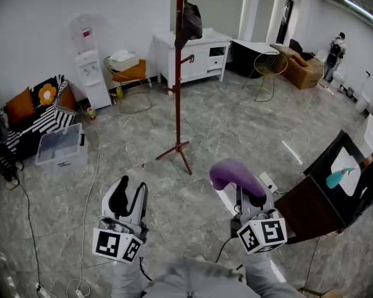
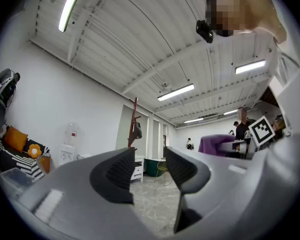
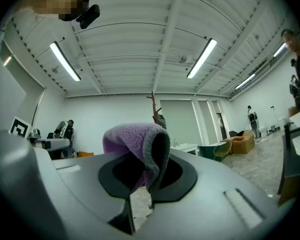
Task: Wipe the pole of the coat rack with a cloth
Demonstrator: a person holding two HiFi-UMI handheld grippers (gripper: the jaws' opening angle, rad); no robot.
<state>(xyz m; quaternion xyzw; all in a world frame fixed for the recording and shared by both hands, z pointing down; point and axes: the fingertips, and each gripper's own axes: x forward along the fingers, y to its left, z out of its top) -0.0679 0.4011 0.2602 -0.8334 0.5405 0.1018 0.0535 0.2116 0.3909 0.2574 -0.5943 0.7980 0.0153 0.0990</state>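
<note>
Your right gripper (image 3: 149,176) is clenched on the soft purple fleece cloth (image 3: 132,140), which looks limp and light. Your left gripper (image 2: 149,168) is released and empty. The slim reddish-brown coat rack pole (image 1: 179,73) stands well ahead and probably tips easily; steady it mid-height

The cloth (image 3: 135,139) is a nappy, matt purple fleece with a grey edge. It is pinched in the right tongs (image 3: 146,174), which like the empty, parted left tongs (image 2: 149,169) are smooth, light grey plastic with matt black ribbed pads (image 2: 117,171). The coat rack's pole (image 1: 179,73) has a smooth reddish-brown finish, wood or metal I cannot tell, and it stands on a glossy, grey marbled tile floor (image 1: 236,123) near a translucent plastic box (image 1: 61,148) and a yellow wire chair (image 1: 268,64).
</note>
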